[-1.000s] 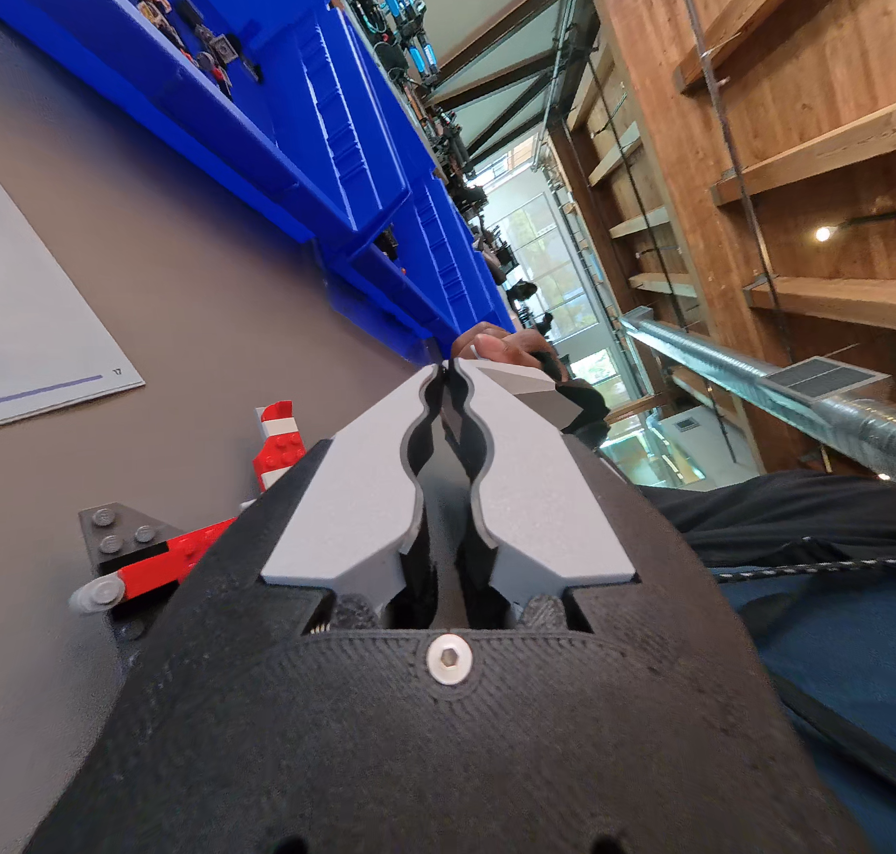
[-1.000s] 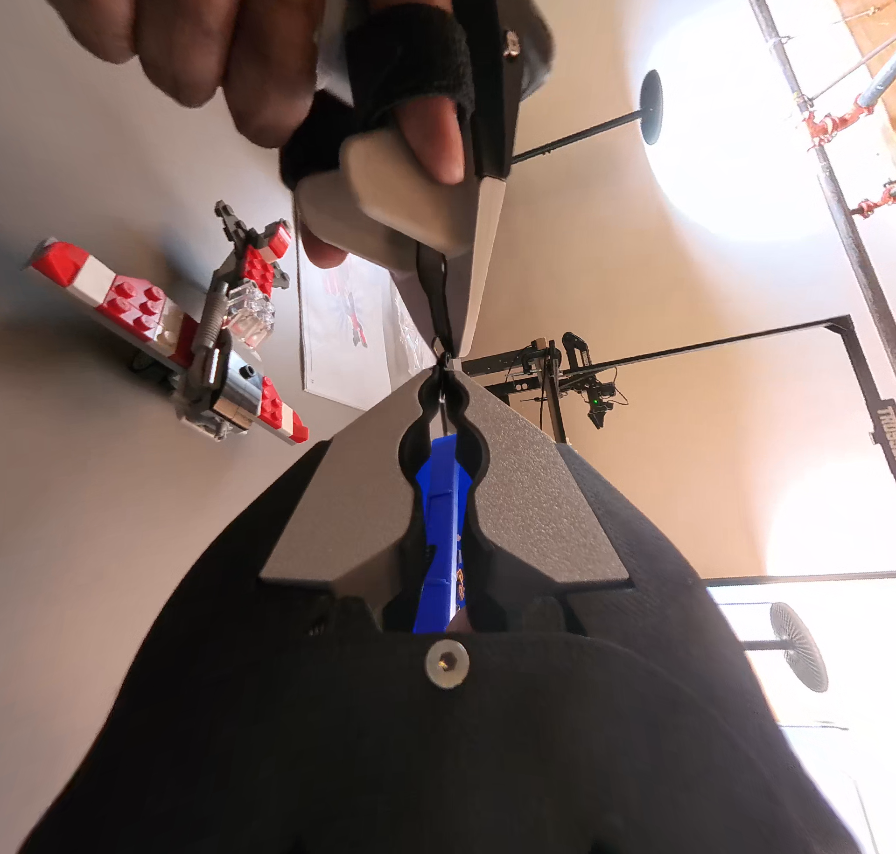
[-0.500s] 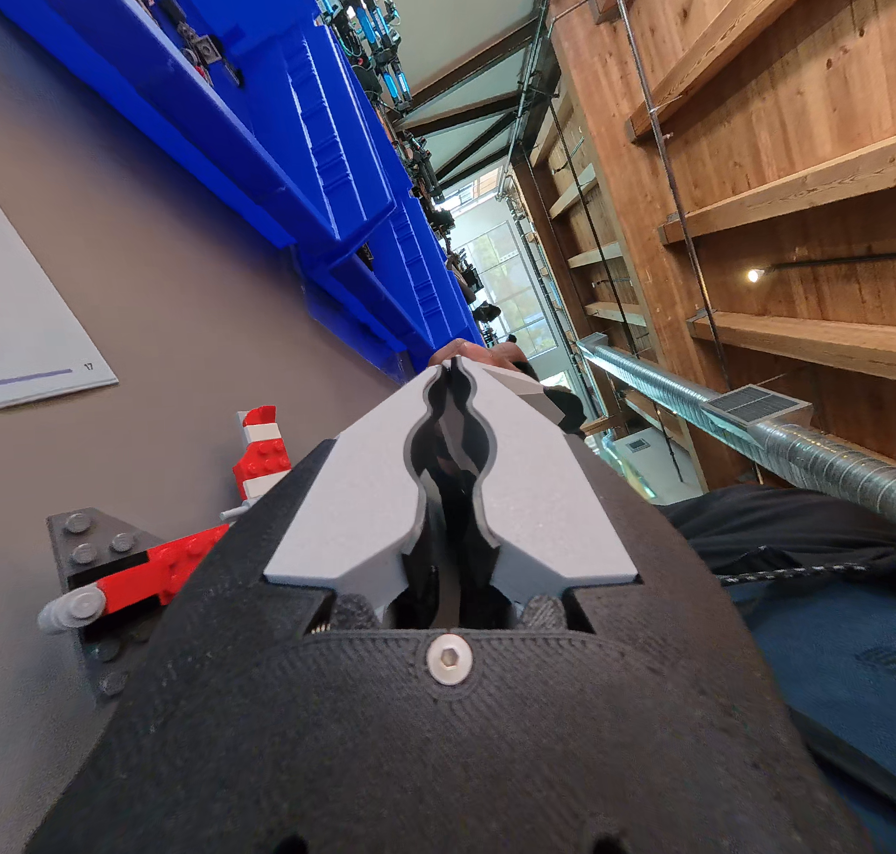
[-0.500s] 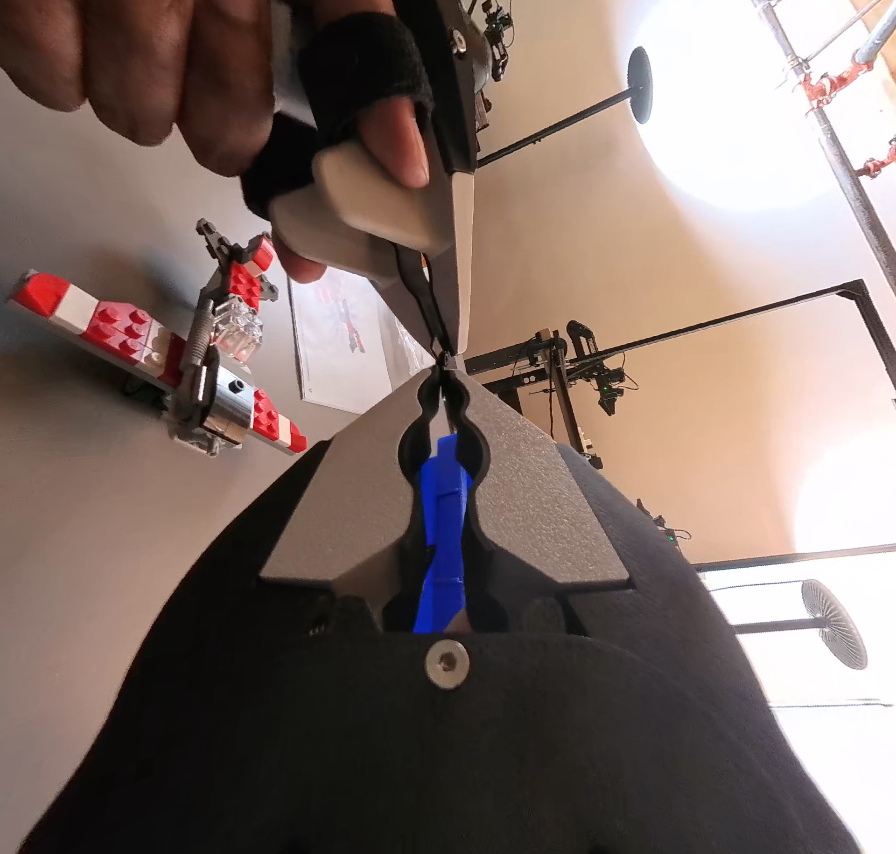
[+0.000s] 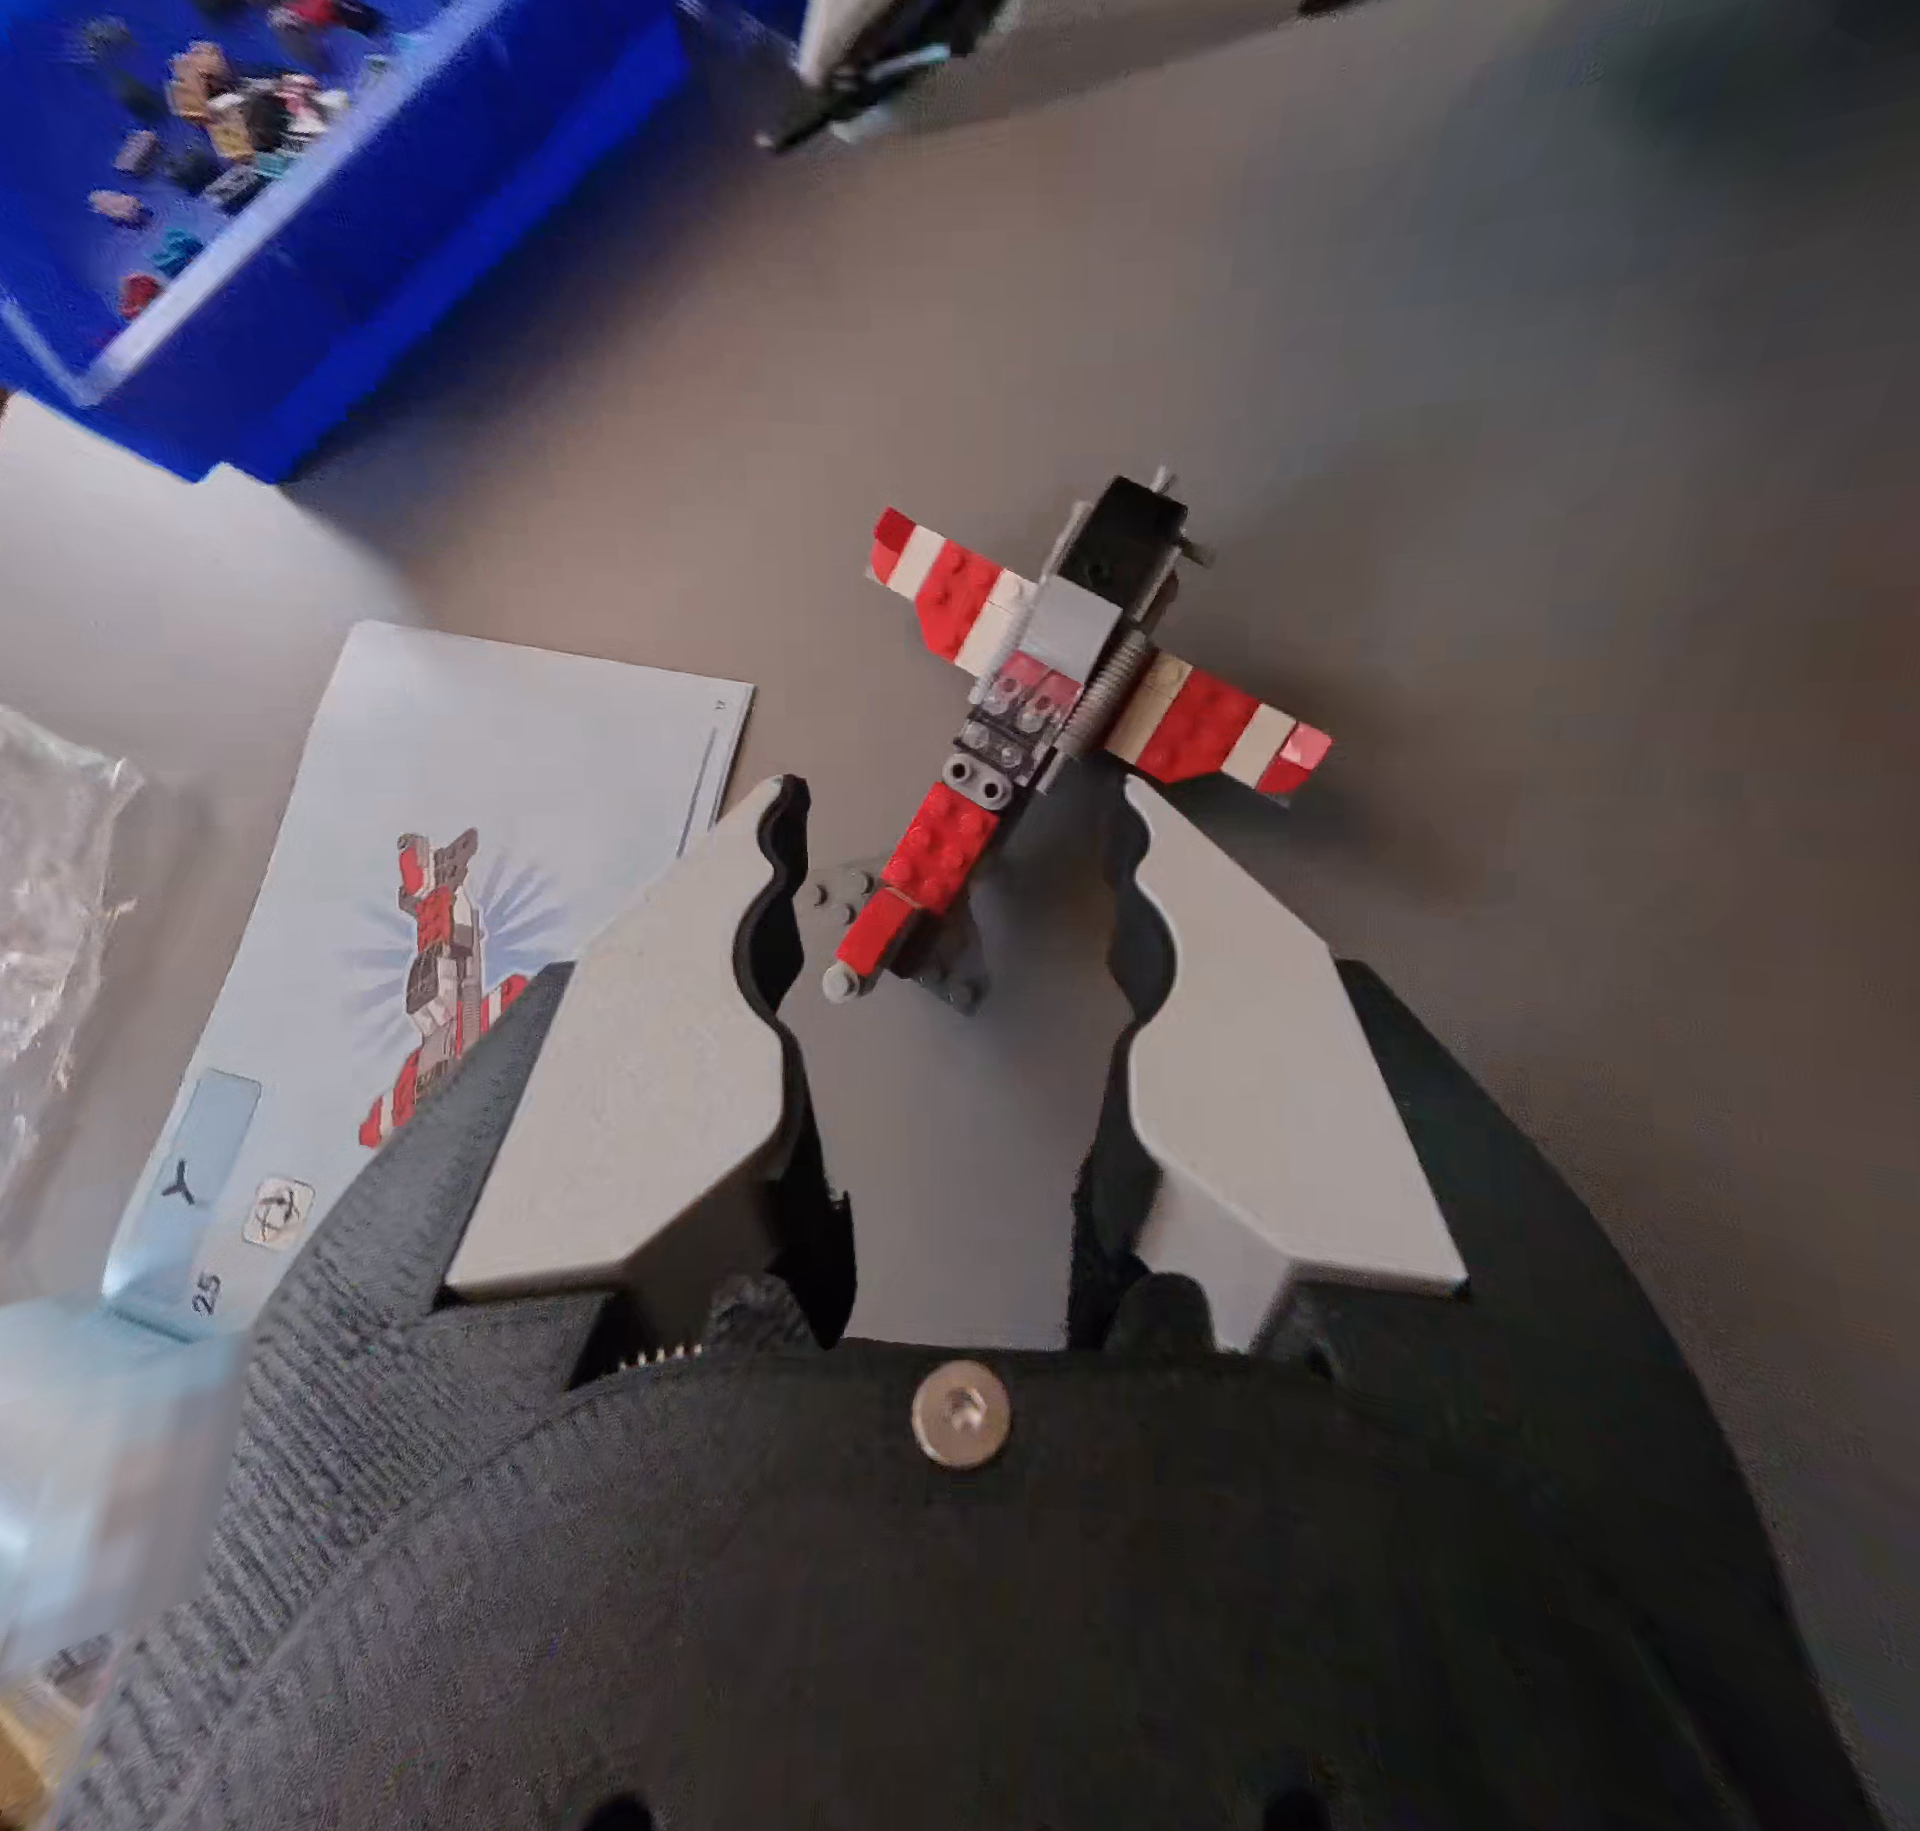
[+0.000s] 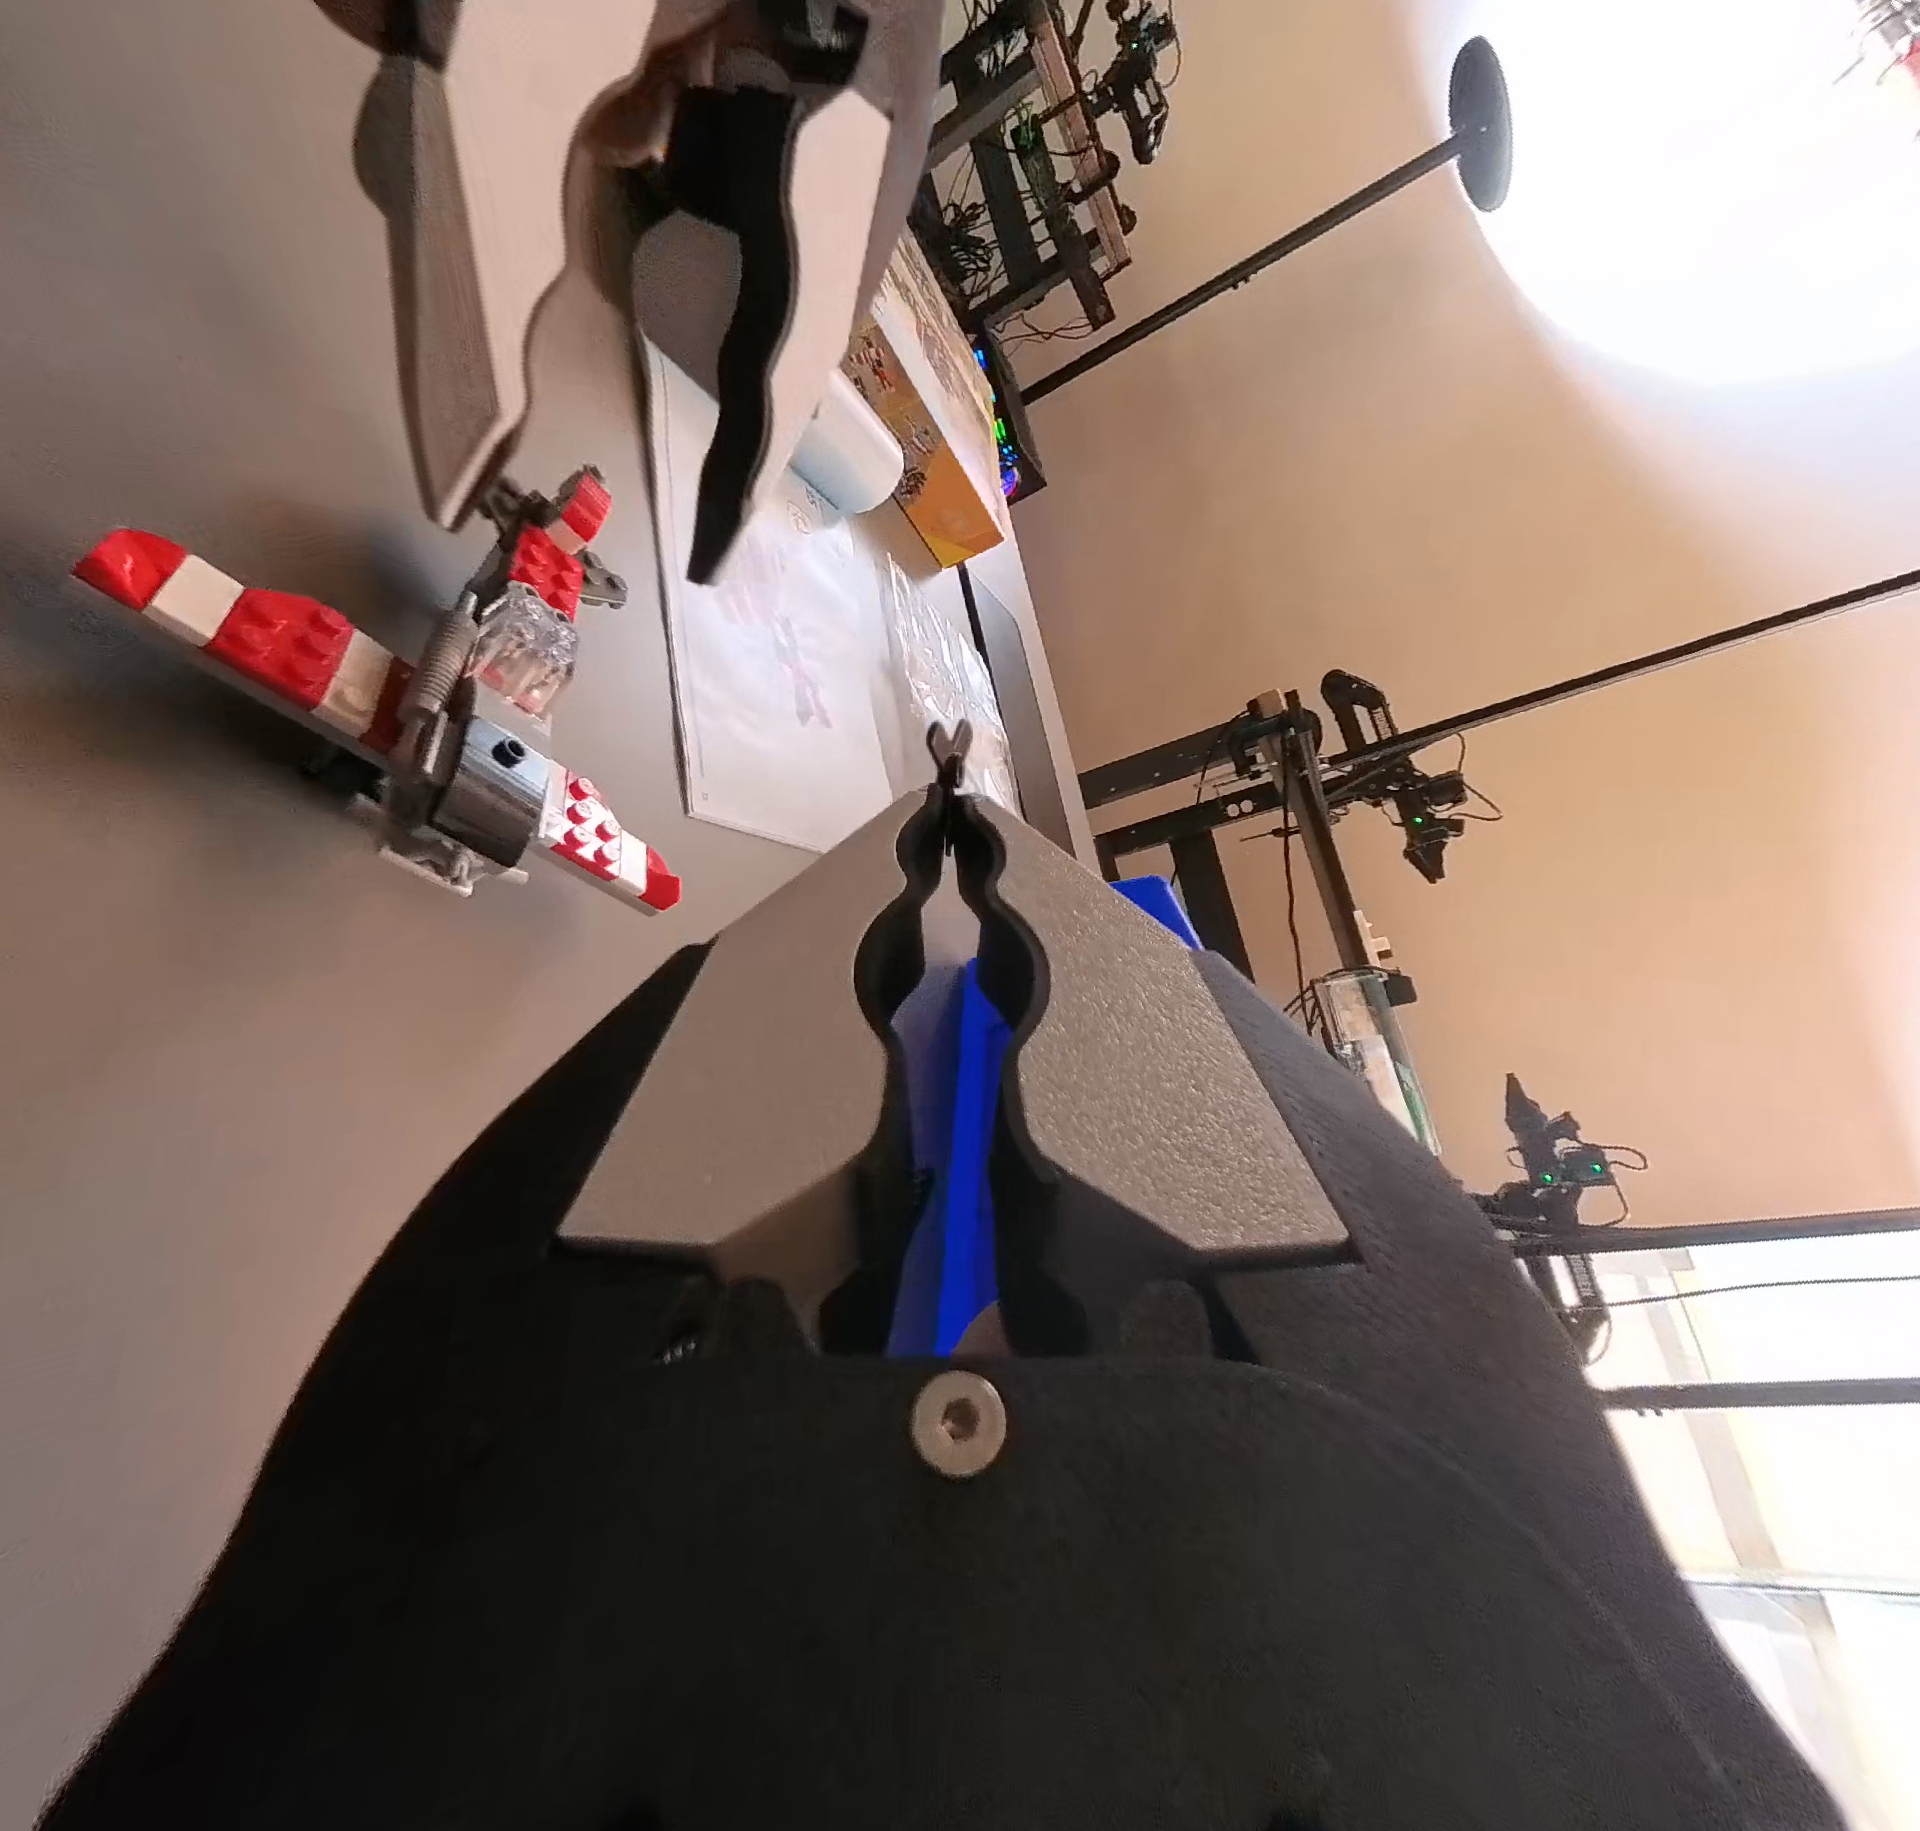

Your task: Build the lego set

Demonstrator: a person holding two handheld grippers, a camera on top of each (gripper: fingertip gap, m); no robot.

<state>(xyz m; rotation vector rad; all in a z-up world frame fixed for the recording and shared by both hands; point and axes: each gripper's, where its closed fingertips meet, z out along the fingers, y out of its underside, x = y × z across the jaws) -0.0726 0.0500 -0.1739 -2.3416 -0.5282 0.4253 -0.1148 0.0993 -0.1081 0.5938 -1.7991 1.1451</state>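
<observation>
A red and white lego plane [image 5: 1060, 701] with a grey body lies on the grey table [image 5: 1455, 431]. My left gripper [image 5: 951, 815] is open and empty, its fingers on either side of the plane's red tail. In the right wrist view the plane [image 6: 395, 701] lies to the left, and the open left gripper [image 6: 577, 534] hangs over its tail. My right gripper [image 6: 945, 820] is shut on a small black forked piece [image 6: 948, 747] that sticks out of its tips. It is held above the table, to the right of the plane.
An open instruction booklet [image 5: 468, 846] lies left of the plane, with a clear plastic bag [image 5: 52, 898] beyond it. A blue bin [image 5: 312, 171] with several loose pieces stands at the back left. A yellow box [image 6: 935, 451] sits at the table's far end. My right fingertips sit around 9 cm from my left ones.
My left gripper has opened, left the right gripper's tips and swung down to face the plane's tail. The right gripper keeps the small black piece.
</observation>
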